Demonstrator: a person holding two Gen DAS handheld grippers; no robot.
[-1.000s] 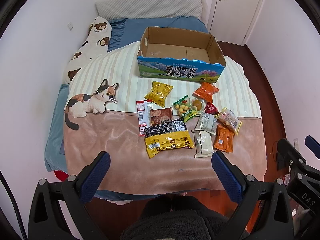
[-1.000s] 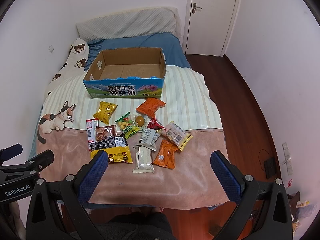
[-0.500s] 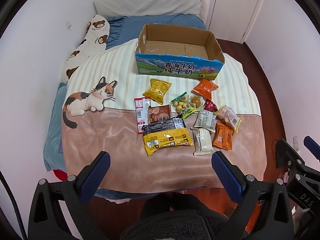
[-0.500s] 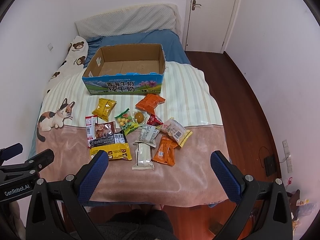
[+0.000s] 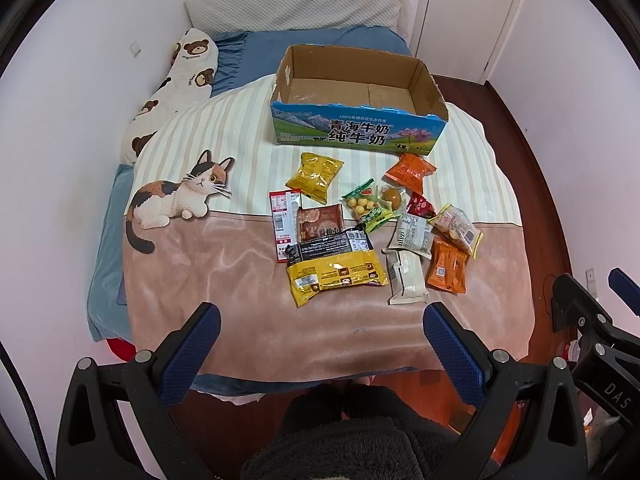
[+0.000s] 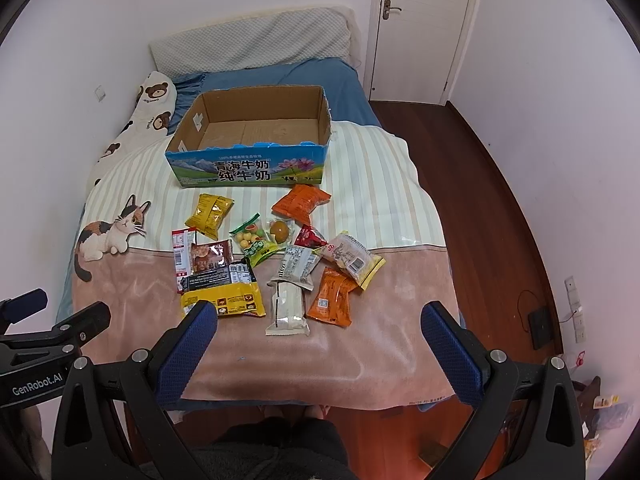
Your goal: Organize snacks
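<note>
Nothing is sorted yet: the cardboard box [image 5: 360, 96] far ahead of both grippers shows a bare floor, and every snack lies loose on the blanket [image 5: 224, 280] between box and fingers. The left gripper [image 5: 322, 344] and right gripper [image 6: 318, 344] hang spread wide, holding nothing. From left ahead, the long yellow packet [image 5: 336, 274] runs crosswise, while the white bar [image 6: 286, 306] beside it points toward the box.
</note>
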